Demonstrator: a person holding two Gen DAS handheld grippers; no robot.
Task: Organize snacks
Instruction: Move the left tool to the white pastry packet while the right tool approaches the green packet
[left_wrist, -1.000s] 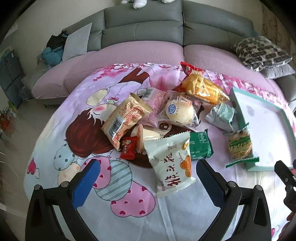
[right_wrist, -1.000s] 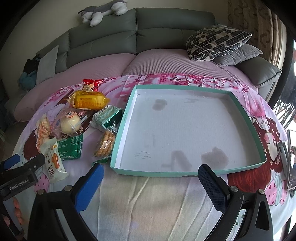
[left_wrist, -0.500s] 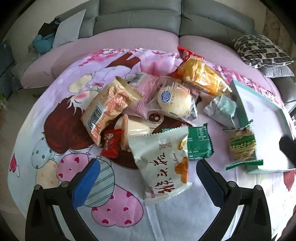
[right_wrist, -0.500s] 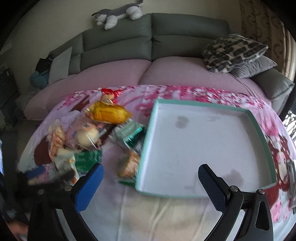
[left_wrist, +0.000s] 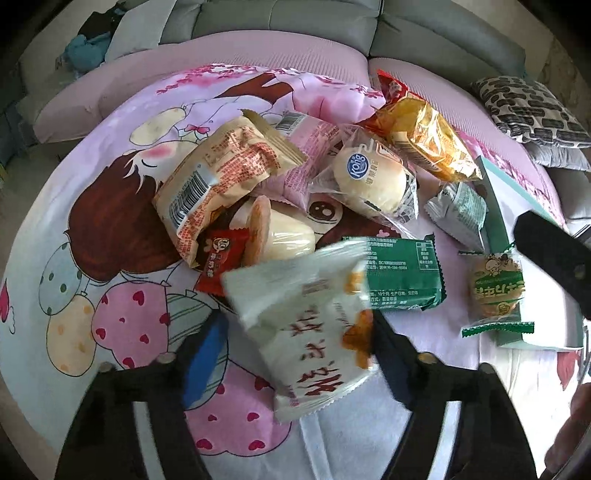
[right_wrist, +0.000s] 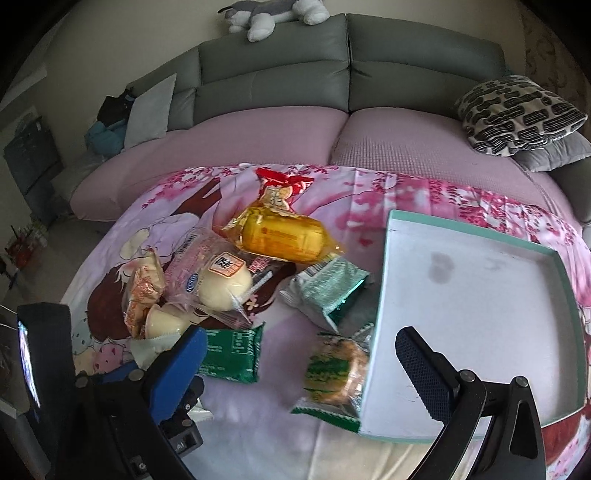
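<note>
One white snack packet now sits between the left gripper jaws, which have just been closing and seem to be pinching it. The right gripper hangs open near the empty tray, likely its destination.

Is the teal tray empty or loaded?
Empty. The teal tray shows only its bare white floor; the mushroom-biscuit packet leans against its outer wall, not inside.
</note>
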